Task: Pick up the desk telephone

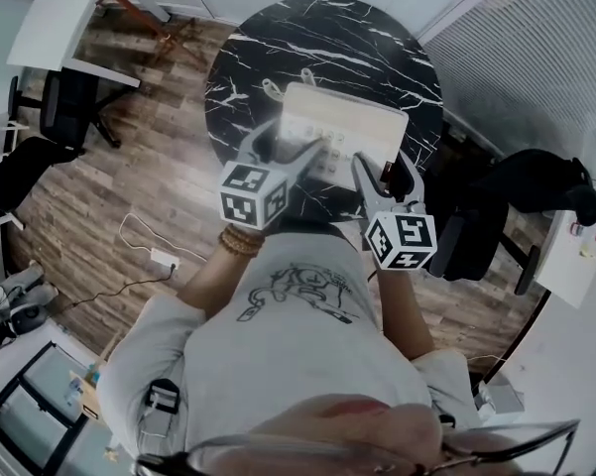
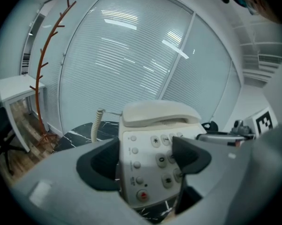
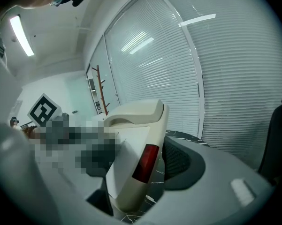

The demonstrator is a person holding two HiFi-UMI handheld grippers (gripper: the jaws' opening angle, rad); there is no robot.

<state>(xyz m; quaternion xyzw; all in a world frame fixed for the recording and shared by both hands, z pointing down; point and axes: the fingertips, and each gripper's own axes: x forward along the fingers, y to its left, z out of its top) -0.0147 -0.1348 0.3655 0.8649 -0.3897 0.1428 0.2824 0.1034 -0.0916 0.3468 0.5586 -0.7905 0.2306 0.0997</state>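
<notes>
Gripping the desk telephone (image 1: 342,127) at its near corners, left gripper (image 1: 290,147) and right gripper (image 1: 382,172) fingers pinch it, apparently clear of the marble tabletop (image 1: 307,38); rigid, light, smooth plastic; loose handset (image 2: 159,112) may slip

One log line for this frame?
stage: two-gripper hold | left gripper: shut on desk telephone | right gripper: shut on same | handset: cradled | below: marble table

Telephone (image 2: 150,149) cream, side panel (image 3: 144,163) seemingly red; table (image 1: 377,58) black, white-veined.
</notes>
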